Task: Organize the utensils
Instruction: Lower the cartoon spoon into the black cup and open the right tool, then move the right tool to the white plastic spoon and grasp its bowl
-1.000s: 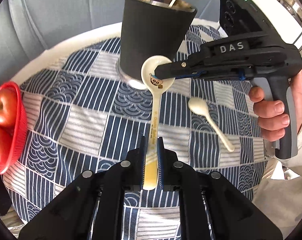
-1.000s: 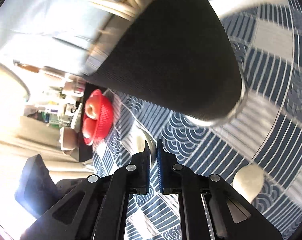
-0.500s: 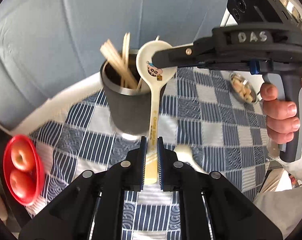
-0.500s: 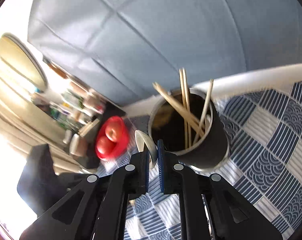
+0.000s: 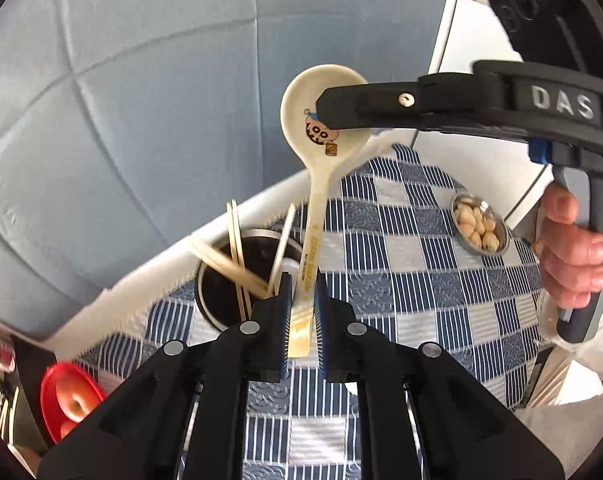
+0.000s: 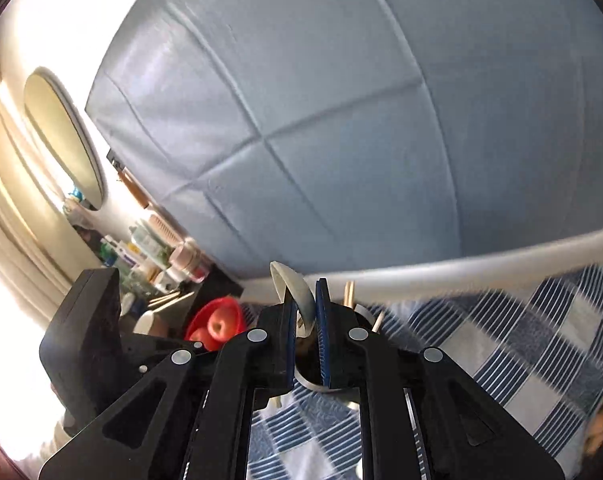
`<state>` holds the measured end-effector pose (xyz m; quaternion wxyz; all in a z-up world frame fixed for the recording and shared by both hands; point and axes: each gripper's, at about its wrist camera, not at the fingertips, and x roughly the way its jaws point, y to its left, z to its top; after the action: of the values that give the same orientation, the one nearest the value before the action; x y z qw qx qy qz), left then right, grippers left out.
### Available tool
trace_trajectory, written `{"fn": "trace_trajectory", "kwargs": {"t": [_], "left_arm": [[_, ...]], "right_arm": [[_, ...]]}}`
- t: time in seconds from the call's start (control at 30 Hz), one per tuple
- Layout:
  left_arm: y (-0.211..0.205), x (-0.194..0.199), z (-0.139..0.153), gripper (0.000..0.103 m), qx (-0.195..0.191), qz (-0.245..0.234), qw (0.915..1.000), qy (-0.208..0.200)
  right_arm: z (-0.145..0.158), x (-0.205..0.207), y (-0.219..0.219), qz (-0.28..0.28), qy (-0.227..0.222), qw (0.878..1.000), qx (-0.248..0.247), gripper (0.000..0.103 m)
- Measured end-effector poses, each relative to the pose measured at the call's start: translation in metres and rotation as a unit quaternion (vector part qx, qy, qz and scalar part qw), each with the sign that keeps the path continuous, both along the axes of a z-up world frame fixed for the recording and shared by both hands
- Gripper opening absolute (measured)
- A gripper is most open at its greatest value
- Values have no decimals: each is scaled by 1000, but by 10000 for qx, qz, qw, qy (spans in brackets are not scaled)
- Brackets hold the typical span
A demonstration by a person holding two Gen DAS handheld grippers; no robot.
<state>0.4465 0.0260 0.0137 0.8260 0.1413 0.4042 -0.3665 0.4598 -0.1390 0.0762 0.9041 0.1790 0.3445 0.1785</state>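
The left gripper is clamping the handle end of one cream ceramic spoon, jaws narrow on it, and the spoon is reaching forward and up from the fingertips. The right gripper is pinching the rim of that same spoon's bowl from the right side, so the spoon is hanging in the air between the two tools, above the black utensil cup just ahead-left of the left fingertips.

Only the left wrist view is showing the whole spoon with its cartoon print, the person's hand wrapping the right tool's grip, and a small metal dish of nuts far ahead-right on the blue checked cloth. The right wrist view is showing only the curved edge of the spoon bowl between its narrow jaws, with the cup mostly hidden behind its fingers.

Counted: one spoon, one cup, about four chopsticks in it, one red basket holding two apples.
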Motion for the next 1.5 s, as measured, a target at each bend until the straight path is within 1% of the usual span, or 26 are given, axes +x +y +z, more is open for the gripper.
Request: {"fn": "trace_trajectory", "kwargs": {"t": [0.07,0.1,0.13,0.17,0.2,0.23,0.27,0.3,0.37,0.4,0.53,0.63,0.77,1.03,1.23,1.4,1.5], "left_arm": [[-2,8,3,13,-16,41,10000,-51],[-4,14,2,14,48,132,9998,-117],[-5,20,-2,31,173,249,9994,-170],[-6,23,-5,66,271,321,9989,-224],[-5,23,-10,80,334,381,9981,-337],[-2,21,-13,87,302,406,9980,-379],[2,19,-16,87,239,414,9983,-323],[8,17,-22,87,176,476,9985,-211],[18,10,-30,92,151,610,9979,-141],[22,9,-34,92,114,637,9979,-75],[35,3,-46,93,137,883,9960,35],[47,-2,-51,95,72,1058,9943,148],[58,-8,-54,96,55,1254,9919,186],[71,-28,-75,97,126,1659,9854,358],[70,-55,-99,97,259,1970,9788,502],[70,-83,-119,97,384,2236,9720,609],[72,-103,-128,97,381,2410,9675,661]], "right_arm": [[7,6,2,-49,-105,9999,-97,9],[9,9,2,-27,-153,9998,-107,10],[10,11,4,29,-163,9998,-79,10],[9,16,3,72,-115,9999,4,11],[6,21,3,7,-24,10000,-42,21],[6,21,3,-64,9,9999,-147,48],[7,20,2,-170,-48,9993,-333,60],[8,17,1,-208,-121,9987,-459,66],[5,14,-3,-118,-76,9987,-493,67],[1,13,-4,-97,-29,9988,-483,70],[-16,9,-12,-129,212,9985,-490,75],[-29,3,-14,-83,331,9983,-476,76],[-47,-4,-18,-26,529,9975,-465,77],[-81,-7,-14,178,948,9931,-667,79],[-117,-14,-9,514,1360,9852,-911,79],[-142,-23,-1,855,1583,9774,-1112,80],[-155,-31,5,1051,1682,9720,-1260,80]]}}
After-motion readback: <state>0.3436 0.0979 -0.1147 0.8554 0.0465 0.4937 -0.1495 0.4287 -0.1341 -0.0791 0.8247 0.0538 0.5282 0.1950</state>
